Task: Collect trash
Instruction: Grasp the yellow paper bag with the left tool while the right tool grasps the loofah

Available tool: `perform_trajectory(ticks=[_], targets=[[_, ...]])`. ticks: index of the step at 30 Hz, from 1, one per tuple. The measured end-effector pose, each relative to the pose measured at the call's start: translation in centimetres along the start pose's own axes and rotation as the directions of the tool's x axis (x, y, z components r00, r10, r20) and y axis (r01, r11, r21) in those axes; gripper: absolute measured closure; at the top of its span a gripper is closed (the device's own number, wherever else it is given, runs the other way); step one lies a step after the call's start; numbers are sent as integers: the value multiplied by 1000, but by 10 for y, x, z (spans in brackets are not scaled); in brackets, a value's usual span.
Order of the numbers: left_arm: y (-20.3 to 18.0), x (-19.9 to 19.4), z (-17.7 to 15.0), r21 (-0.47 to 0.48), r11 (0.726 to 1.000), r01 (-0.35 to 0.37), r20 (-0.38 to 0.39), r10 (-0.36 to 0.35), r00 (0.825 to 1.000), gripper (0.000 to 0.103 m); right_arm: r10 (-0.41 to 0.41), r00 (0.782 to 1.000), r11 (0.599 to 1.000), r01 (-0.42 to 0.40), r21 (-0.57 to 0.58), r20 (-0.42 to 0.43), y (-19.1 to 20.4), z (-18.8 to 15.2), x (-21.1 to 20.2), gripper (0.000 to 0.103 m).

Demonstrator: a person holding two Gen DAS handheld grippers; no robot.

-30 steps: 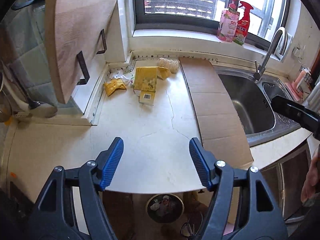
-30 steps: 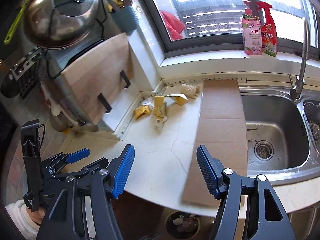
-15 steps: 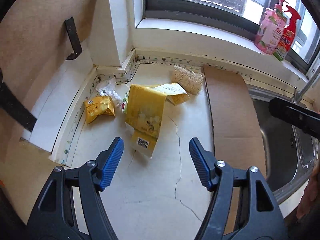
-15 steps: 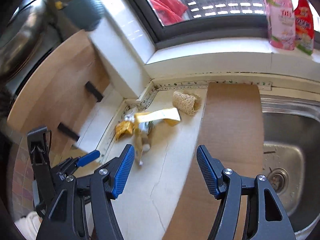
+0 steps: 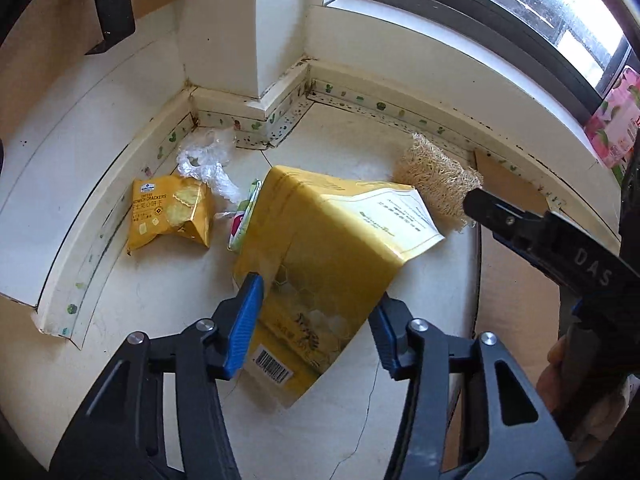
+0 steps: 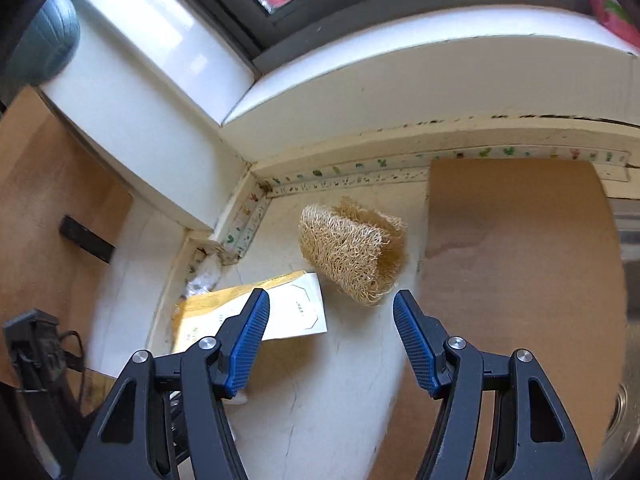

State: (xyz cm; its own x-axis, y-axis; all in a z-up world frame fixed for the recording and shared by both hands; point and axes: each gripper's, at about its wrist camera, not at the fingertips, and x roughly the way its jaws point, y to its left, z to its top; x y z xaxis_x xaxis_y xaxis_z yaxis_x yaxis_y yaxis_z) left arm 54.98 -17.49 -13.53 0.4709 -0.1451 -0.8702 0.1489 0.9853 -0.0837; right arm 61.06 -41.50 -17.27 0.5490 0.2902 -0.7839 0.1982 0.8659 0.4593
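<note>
A large yellow bag [image 5: 320, 248] with a white label flap lies flat on the cream counter [image 5: 140, 304] in the corner under the window. My left gripper [image 5: 314, 328] hangs low over its near end, one blue pad on each side of the bag. Its jaws are closing, and I see no squeeze on the bag. Left of the bag lie a yellow cracker packet [image 5: 170, 212], crumpled clear plastic [image 5: 208, 164] and a small green-and-white wrapper [image 5: 244, 216]. My right gripper [image 6: 328, 340] is open and empty, just short of a tan loofah pad [image 6: 352, 256], with the bag's flap [image 6: 300, 312] by its left pad.
A brown cardboard sheet [image 6: 520, 260] covers the counter to the right, up to the sink's steel rim [image 6: 628, 240]. A wooden cutting board [image 6: 40, 200] leans at the left. The walls and window sill [image 5: 440, 64] close the corner behind the trash. A pink bottle [image 5: 612, 120] stands on the sill.
Both grippers have dropped and moved forward into the counter corner. The left jaws have narrowed around the yellow bag. The right gripper now faces the loofah pad, still open.
</note>
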Motion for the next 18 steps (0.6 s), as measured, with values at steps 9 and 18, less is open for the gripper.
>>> perform_trajectory(ticks=[9, 18], targets=[[1, 4, -3, -35, 999, -5, 26, 6, 1000, 65, -32, 999, 999, 33, -41, 31, 8, -2, 43, 44], [-6, -22, -9, 1, 997, -76, 131, 75, 989, 100, -3, 997, 992, 12, -125, 73, 22, -10, 33, 97]])
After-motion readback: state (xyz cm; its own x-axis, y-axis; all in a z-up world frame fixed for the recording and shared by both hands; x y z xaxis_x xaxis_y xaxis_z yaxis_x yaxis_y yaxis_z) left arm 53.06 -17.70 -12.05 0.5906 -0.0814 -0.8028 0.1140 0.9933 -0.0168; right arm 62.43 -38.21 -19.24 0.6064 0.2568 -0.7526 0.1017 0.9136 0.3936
